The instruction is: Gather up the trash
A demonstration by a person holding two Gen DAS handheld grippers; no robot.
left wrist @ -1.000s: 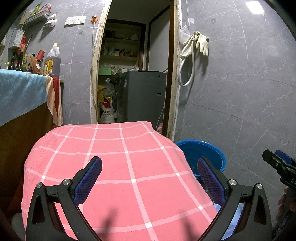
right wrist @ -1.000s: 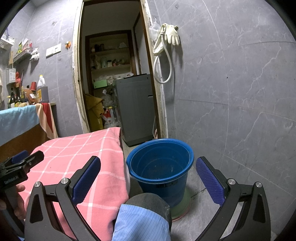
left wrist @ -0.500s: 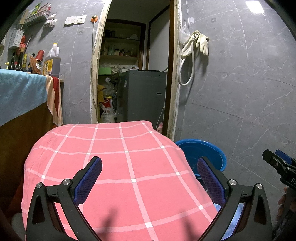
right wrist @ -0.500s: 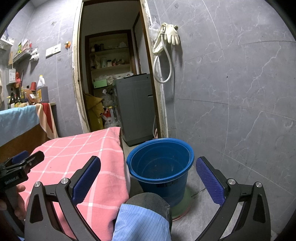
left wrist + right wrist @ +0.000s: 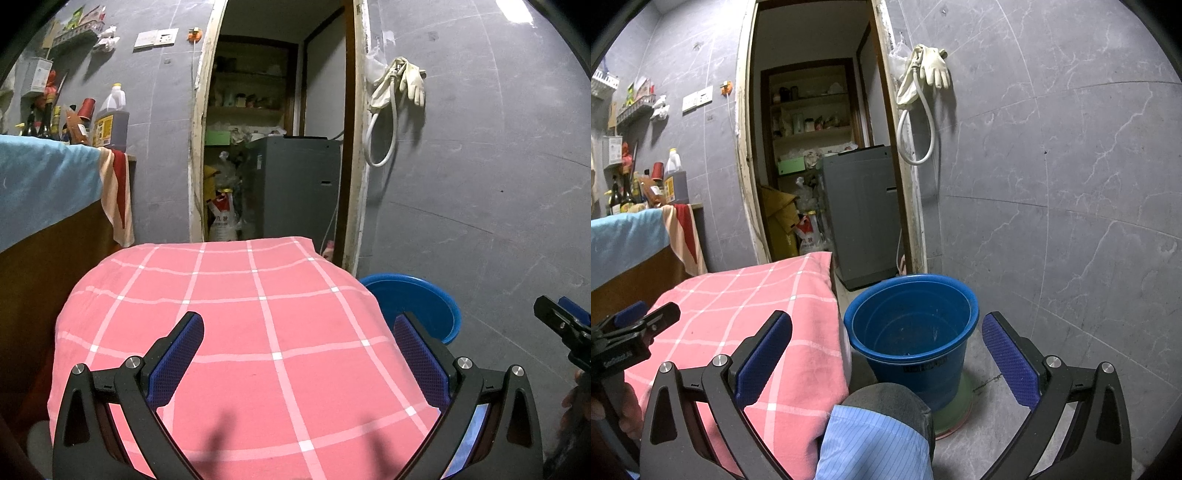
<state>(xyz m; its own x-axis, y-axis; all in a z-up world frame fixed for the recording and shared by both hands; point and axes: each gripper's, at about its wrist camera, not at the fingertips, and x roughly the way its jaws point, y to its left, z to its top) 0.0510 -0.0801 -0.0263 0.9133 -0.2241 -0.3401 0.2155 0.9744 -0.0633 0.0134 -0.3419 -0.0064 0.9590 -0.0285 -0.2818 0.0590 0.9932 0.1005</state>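
Nothing has moved since the earlier frames: both pairs of fingers stay spread wide and hold nothing. Left gripper (image 5: 297,356) hangs over a tabletop (image 5: 229,332) covered in pink cloth with white checks; right gripper (image 5: 886,354) looks toward one blue bucket (image 5: 911,334), empty inside, standing on the floor just beside the tabletop, its small label unreadable. Beyond, a grey appliance (image 5: 862,214) fills the doorway; one pale rubber glove (image 5: 934,68) hangs on the wall.

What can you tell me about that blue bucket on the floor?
The blue bucket looks like plastic, round, tapering toward its base, with a rolled rim. It stands upright and open on a pale green disc on the grey floor, beside the pink checked cloth. Inside looks nearly empty, with faint specks. A dark label band crosses its lower front.
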